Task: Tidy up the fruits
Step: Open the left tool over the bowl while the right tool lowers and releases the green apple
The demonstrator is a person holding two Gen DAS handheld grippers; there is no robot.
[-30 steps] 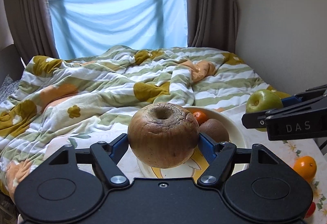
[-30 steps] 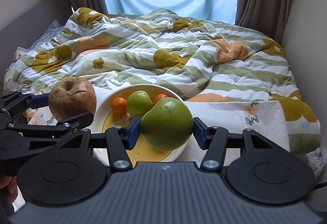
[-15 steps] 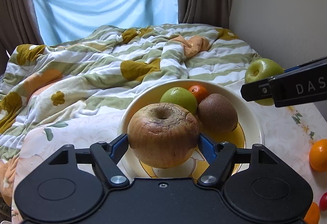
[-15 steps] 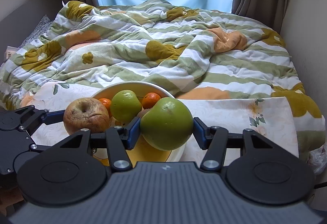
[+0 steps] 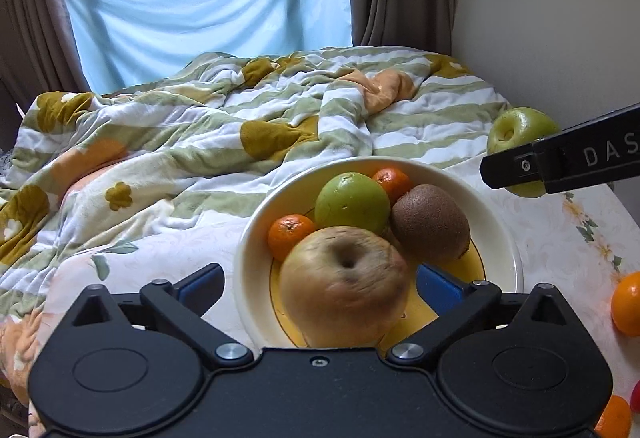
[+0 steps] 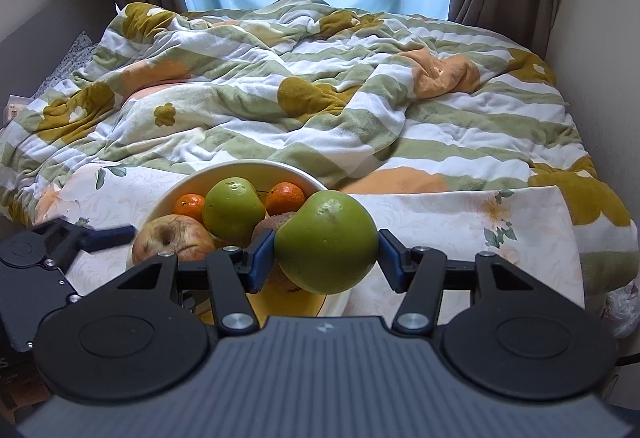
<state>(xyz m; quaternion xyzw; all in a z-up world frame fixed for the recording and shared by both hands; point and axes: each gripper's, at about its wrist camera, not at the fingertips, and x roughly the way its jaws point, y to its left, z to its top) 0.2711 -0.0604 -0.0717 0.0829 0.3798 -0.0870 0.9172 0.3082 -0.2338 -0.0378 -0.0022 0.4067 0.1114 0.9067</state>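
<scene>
A cream bowl [image 5: 500, 238] with a yellow bottom holds a green apple [image 5: 352, 204], two small oranges [image 5: 290, 234], a kiwi [image 5: 430, 230] and a wrinkled brownish apple [image 5: 344, 284]. My left gripper [image 5: 320, 284] is open just above the bowl's near side; the brownish apple lies between its spread fingers, touching neither clearly. My right gripper [image 6: 326, 248] is shut on a second green apple [image 6: 326, 242] and holds it above the bowl's [image 6: 256, 168] right rim. It also shows in the left wrist view [image 5: 520, 134].
The bowl stands on a floral white cloth [image 5: 160, 250] in front of a bed with a striped green, white and orange blanket [image 5: 240, 126]. Loose oranges [image 5: 626, 302] lie on the cloth at the right. A wall [image 5: 560, 18] stands close on the right.
My left gripper came down over the bowl and opened, letting go of the brownish apple, which now rests in the bowl. My right gripper moved closer to the bowl with the green apple.
</scene>
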